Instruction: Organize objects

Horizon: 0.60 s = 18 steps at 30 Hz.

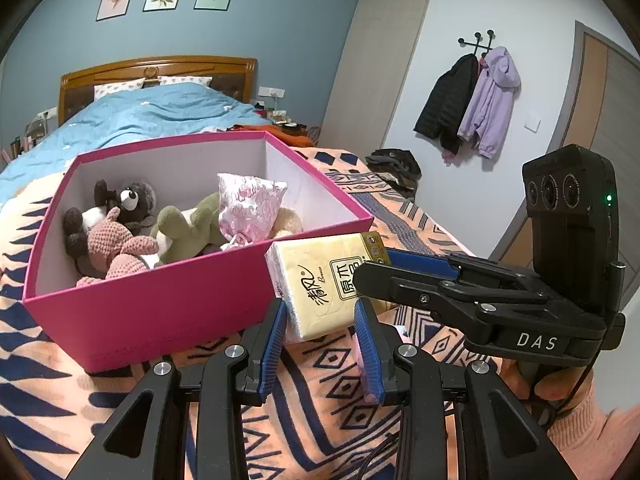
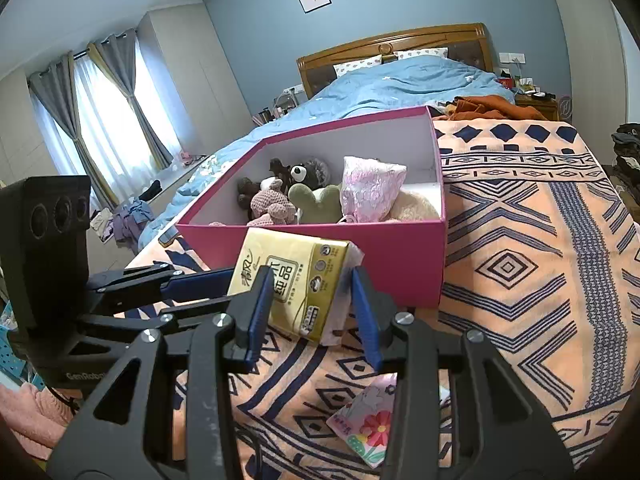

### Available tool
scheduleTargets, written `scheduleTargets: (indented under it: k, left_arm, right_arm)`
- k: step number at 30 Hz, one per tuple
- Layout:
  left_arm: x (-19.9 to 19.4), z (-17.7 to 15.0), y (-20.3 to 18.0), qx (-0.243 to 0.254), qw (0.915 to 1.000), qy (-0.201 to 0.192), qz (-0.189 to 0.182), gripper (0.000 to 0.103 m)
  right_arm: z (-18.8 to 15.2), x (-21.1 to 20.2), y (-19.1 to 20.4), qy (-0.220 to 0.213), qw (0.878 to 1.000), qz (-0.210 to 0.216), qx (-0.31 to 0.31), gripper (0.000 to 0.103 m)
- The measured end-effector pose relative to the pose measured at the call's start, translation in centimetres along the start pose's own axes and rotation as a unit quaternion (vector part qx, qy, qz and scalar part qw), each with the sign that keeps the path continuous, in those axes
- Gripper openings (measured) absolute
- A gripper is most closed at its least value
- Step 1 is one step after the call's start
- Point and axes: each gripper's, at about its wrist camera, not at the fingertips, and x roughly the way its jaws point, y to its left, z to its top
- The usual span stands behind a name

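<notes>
Between both claws' pads, tissue pack

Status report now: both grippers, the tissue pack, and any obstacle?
Left hand-held gripper and right hand-held gripper both shut on tissue pack, held above blanket. Pink box directly ahead, open, toys inside. Nothing in the way.

Each wrist camera looks forward and slightly down along its own fingers, close above the patterned blanket. Both face the pink box and headboard, sharing the yellow tissue pack.
</notes>
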Motion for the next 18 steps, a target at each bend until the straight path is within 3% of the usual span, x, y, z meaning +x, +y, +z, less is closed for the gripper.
scheduleTargets:
  k: [18]
  left_arm:
    - [0.3, 1.1, 0.3, -0.002, 1.0, -0.001, 0.001, 0.035]
  right_arm:
    - [1.2, -0.3, 0.0, -0.011, 1.0, 0.0, -0.009, 0.043]
